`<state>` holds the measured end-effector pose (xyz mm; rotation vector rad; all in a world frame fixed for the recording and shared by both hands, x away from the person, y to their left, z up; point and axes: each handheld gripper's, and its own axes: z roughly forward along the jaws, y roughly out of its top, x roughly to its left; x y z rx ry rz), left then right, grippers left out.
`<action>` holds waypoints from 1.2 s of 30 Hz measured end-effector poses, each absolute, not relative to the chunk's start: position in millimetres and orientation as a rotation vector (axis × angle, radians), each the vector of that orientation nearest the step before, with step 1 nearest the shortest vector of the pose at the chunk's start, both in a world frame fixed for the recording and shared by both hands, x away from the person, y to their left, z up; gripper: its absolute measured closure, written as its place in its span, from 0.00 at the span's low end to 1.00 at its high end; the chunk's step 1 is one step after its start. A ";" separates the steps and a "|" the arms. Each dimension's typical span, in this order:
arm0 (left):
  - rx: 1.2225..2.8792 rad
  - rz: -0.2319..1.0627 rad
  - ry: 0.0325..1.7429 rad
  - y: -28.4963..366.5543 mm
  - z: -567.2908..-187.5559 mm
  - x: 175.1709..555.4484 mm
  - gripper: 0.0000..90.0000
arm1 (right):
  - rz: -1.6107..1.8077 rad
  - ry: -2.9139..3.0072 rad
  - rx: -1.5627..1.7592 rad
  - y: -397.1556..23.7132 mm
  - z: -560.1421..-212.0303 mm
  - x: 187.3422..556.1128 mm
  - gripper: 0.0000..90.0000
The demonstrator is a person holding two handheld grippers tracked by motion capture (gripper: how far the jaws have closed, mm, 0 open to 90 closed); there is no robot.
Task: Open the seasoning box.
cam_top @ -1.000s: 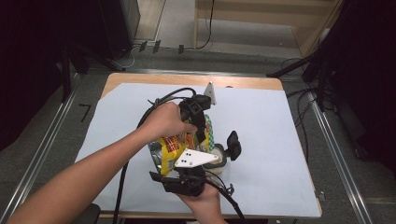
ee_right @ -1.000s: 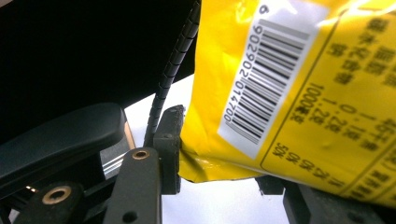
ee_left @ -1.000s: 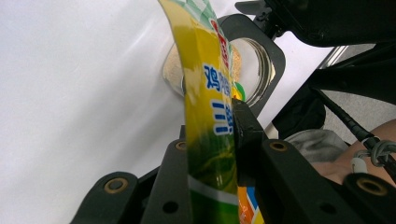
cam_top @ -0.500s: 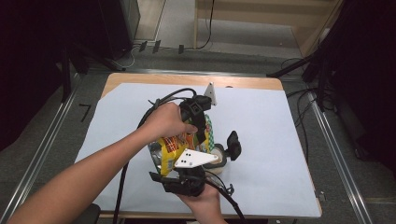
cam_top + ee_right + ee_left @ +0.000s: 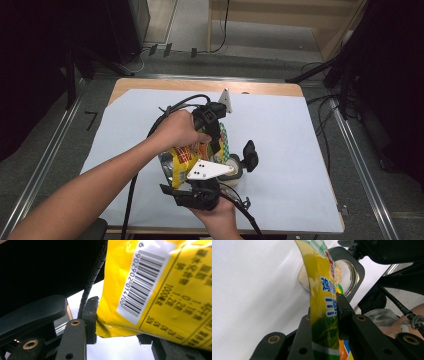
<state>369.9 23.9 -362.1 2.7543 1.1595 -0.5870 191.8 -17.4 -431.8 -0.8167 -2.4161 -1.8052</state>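
A: High view: left tongs (image 5: 216, 142) clamping yellow snack bag (image 5: 186, 161) upright over worktop (image 5: 290, 150); right tongs (image 5: 197, 192) pinching bag's lower corner. Nothing shifting since a second ago.

B: Agreed. Holding steady, probably tipping contents toward round bowl (image 5: 348, 272) just beside; pour not progressing visibly.

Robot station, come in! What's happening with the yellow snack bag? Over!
Left gripper shut on yellow snack bag. Right gripper shut on its other edge. Bag held over metal cup. Nothing in the way.
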 end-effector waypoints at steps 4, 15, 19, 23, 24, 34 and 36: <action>2.751 -0.585 1.163 24.2 -362.2 369.7 0.92 | -1.805 -2.417 -0.814 -17.3 -431.8 191.9 0.68; 2.753 -0.586 1.160 24.1 -362.3 369.8 0.92 | -1.805 -2.417 -0.815 -17.2 -431.9 191.9 0.68; 2.753 -0.586 1.158 24.0 -362.4 369.8 0.92 | -1.806 -2.417 -0.815 -17.2 -432.0 191.9 0.68; 2.756 -0.584 1.155 24.1 -362.1 369.6 0.92 | -1.806 -2.418 -0.812 -17.2 -432.0 191.9 0.68; 2.756 -0.585 1.155 24.2 -362.1 369.6 0.92 | -1.807 -2.419 -0.813 -17.0 -432.1 191.7 0.68; 2.758 -0.586 1.157 23.3 -362.9 369.9 0.92 | -1.801 -2.417 -0.816 -17.8 -432.2 192.0 0.68; 2.758 -0.588 1.154 23.1 -362.9 370.1 0.92 | -1.802 -2.417 -0.816 -18.0 -432.1 192.1 0.68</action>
